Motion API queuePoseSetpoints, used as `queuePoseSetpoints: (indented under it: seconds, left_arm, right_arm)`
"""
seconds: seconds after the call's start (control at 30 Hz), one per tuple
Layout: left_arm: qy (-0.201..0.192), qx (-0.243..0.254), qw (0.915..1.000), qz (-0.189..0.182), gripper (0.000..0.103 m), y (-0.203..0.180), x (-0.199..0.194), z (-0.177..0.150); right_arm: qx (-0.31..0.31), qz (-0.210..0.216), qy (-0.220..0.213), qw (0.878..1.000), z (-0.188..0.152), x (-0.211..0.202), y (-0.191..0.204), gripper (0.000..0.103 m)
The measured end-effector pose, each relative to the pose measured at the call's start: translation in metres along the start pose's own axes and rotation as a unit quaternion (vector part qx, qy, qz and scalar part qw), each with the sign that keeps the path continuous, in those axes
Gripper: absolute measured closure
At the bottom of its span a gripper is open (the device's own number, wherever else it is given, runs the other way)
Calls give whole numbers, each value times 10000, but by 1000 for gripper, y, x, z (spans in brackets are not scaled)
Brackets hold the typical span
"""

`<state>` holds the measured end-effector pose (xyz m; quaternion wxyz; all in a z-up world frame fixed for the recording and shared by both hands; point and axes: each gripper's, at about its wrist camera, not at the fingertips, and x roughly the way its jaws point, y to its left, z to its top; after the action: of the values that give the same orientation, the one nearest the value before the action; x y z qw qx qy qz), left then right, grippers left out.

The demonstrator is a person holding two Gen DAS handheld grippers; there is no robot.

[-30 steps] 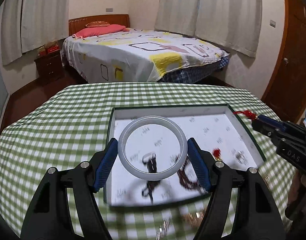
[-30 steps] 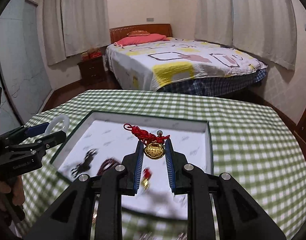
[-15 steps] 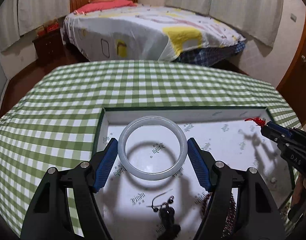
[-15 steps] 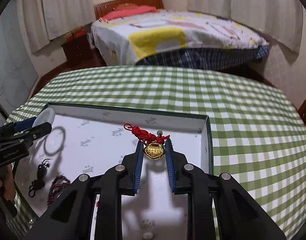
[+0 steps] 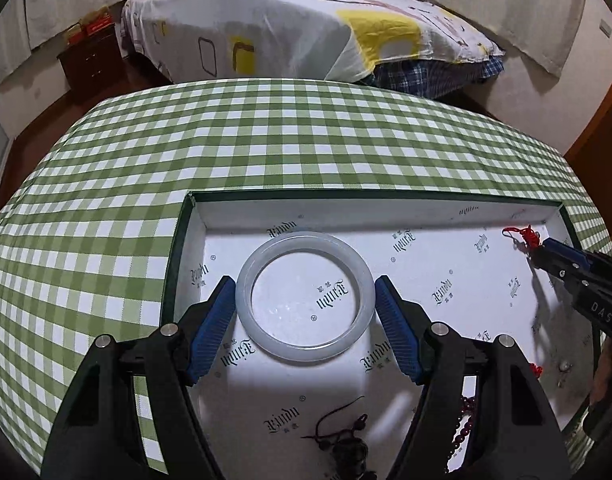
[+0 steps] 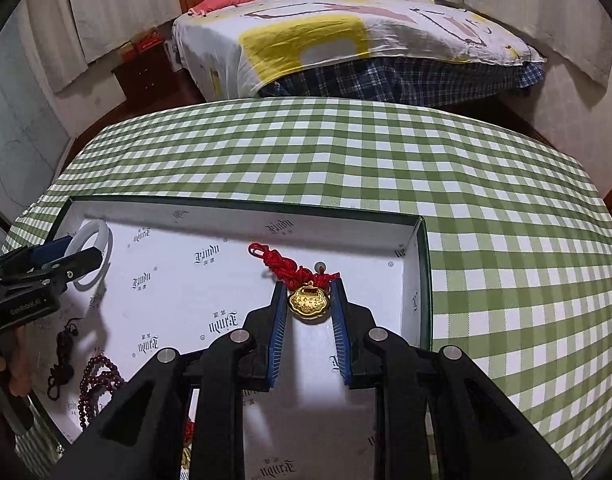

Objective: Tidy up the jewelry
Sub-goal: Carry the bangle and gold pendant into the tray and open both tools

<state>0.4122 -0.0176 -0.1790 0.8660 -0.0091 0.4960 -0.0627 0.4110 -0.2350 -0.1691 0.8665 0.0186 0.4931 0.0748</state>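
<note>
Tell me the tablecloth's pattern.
Green and white checks on the tablecloth, clearest in the right wrist view.

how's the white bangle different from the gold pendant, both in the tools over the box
The white bangle is a plain, pale, translucent ring with an open middle; the gold pendant is solid, shiny, embossed metal with a red knotted cord.
The bangle is much wider, so the left tool holds it with jaws spread, while the right tool pinches the pendant with jaws nearly closed.
Both are held by blue pads above the white-lined box.

Box lining (image 5: 425, 272) repeats printed logo, reads roughly "Xindu", seen upside down. "DAS" on right claw (image 5: 545, 250) body. Left claw (image 6: 84, 254) body: "GenRobot.AI", blurry.
</note>
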Motion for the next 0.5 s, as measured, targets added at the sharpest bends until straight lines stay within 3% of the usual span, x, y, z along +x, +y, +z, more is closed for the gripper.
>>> queuePoseSetpoints:
  seconds: [0.17,0.37,0.5]
  left_arm:
    - [51,71,10000,30,33,-3,3,1]
    - [-55,-98,9999,-40,27,1,-6,-1]
    - [-469,-127,9988,-70,26,1,-30,-3]
  right_arm:
    - [-3,69,-12,10000,0,-1,-1,61]
    - [33,16,-358,9994,-4,-14,-1,60]
    - [31,-24,-864,9963,-7,-40,0,59]
